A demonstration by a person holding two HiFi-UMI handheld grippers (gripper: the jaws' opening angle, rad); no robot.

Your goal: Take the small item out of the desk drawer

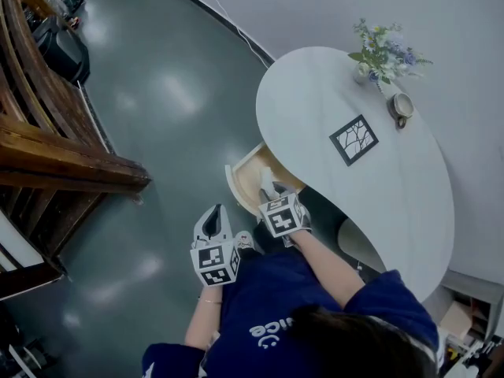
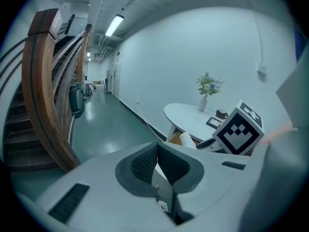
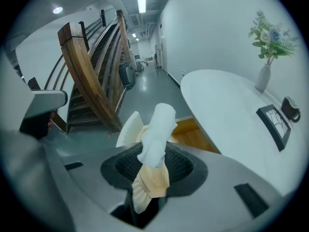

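Grey floor (image 1: pixel 157 116) lies under the white tabletop (image 1: pixel 378 187), where the drawer (image 1: pixel 246 178) at its left edge is open; the right gripper (image 3: pixel 153 170) has its 2 fingers clamped on the small item (image 3: pixel 157 129) just above the drawer, the left gripper (image 2: pixel 157 166) is empty with fingers together, and next the item likely needs carrying clear.

Two grippers, lower middle of the head view: left gripper (image 1: pixel 213 211) and right gripper (image 1: pixel 268 186), one marker cube on each. One small item (image 3: pixel 157 127), white, at the centre of the right gripper view. One open drawer (image 1: pixel 236 183) and one white desk (image 1: pixel 378 203), centre right. On the desk, upper right: one vase of flowers (image 1: pixel 381 53), one cup (image 1: pixel 401 106), one black framed picture (image 1: pixel 353 140). One wooden staircase (image 1: pixel 55 152), left edge.
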